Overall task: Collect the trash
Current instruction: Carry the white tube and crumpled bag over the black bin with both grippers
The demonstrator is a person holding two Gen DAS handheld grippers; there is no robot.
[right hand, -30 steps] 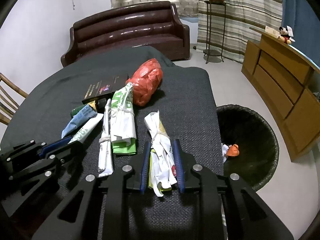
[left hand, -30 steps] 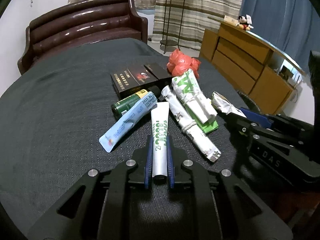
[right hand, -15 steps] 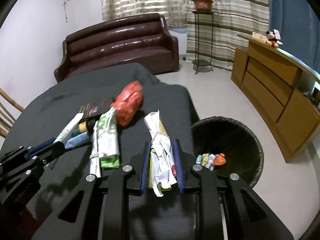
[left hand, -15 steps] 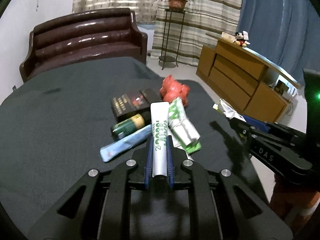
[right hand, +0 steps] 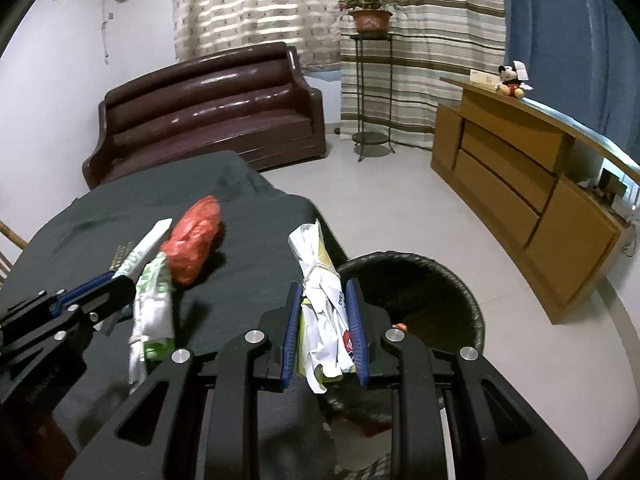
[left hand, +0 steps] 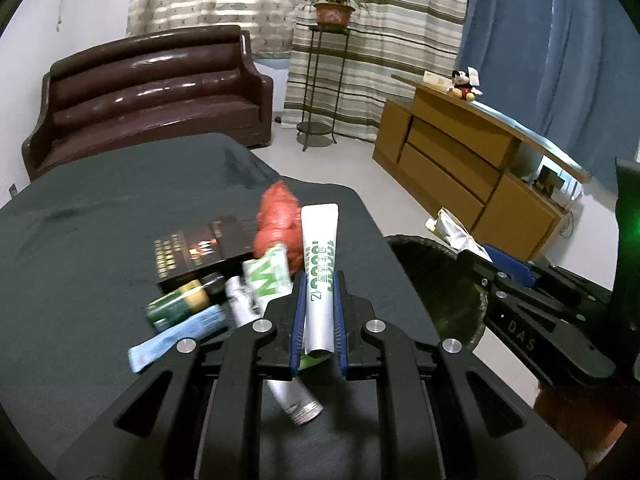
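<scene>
My left gripper is shut on a white tube with green print and holds it raised above the dark table. My right gripper is shut on a crumpled white paper wrapper, held near the table's right edge beside the black trash bin. On the table lie a red plastic bag, a green-and-white packet, a black box, a green can, a light blue sachet and a silver tube.
The bin stands on the floor right of the table, with some trash inside. A brown sofa is behind the table. A wooden sideboard lines the right wall. A plant stand is by the curtains.
Both grippers have risen from the table with their items. The right one has moved right, closer to the bin; the left one lifted the tube clear of the pile.
</scene>
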